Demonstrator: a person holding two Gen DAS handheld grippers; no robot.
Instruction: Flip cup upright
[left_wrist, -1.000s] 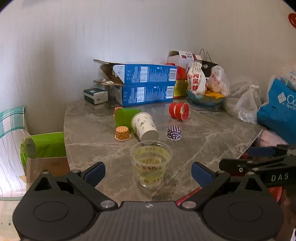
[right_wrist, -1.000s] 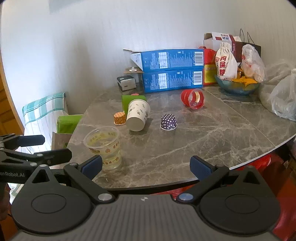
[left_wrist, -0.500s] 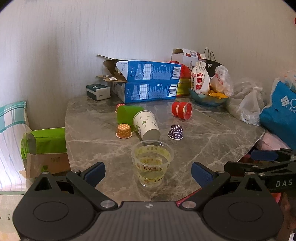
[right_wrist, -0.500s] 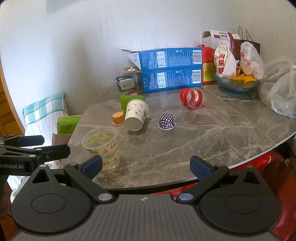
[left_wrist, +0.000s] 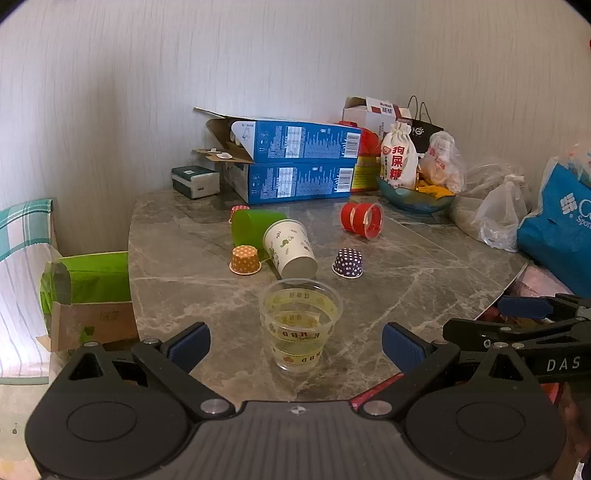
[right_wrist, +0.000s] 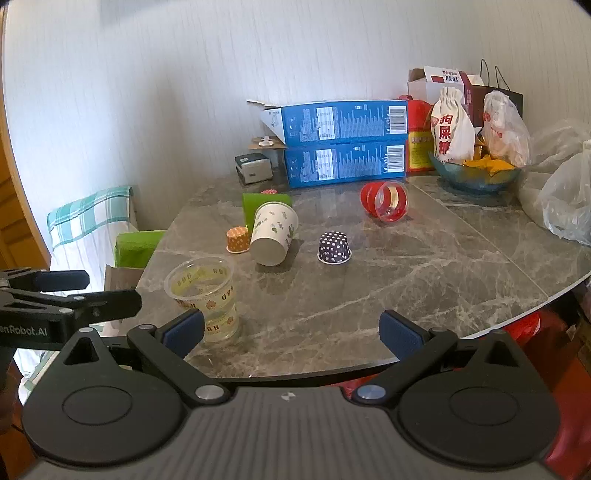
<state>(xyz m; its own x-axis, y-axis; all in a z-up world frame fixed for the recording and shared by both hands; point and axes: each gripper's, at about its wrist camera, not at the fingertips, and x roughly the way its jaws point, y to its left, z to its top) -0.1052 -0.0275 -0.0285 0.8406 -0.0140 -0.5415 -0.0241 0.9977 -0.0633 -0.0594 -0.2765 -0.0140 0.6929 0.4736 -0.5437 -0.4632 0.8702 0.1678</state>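
Observation:
A clear plastic cup (left_wrist: 300, 325) with printed bands stands upright near the marble table's front edge, also in the right wrist view (right_wrist: 204, 295). A white paper cup (left_wrist: 290, 248) lies on its side against a green cup (left_wrist: 255, 226); a red cup (left_wrist: 362, 220) lies on its side further back. Small orange (left_wrist: 244, 260) and purple dotted (left_wrist: 348, 263) cups stand upside down. My left gripper (left_wrist: 295, 345) is open, with the clear cup between its fingers' line and a little ahead. My right gripper (right_wrist: 293, 326) is open and empty at the table edge.
Two blue boxes (left_wrist: 295, 162) are stacked at the back by the wall, with a small grey box (left_wrist: 195, 181), a bowl with bags (left_wrist: 413, 192) and plastic bags (left_wrist: 498, 214) to the right. A green carton (left_wrist: 88, 280) and a checked cloth sit left of the table (left_wrist: 406, 295).
Both views have drifted slightly; the left gripper has tilted up a little and the clear cup sits a touch lower in its view. No object has moved.

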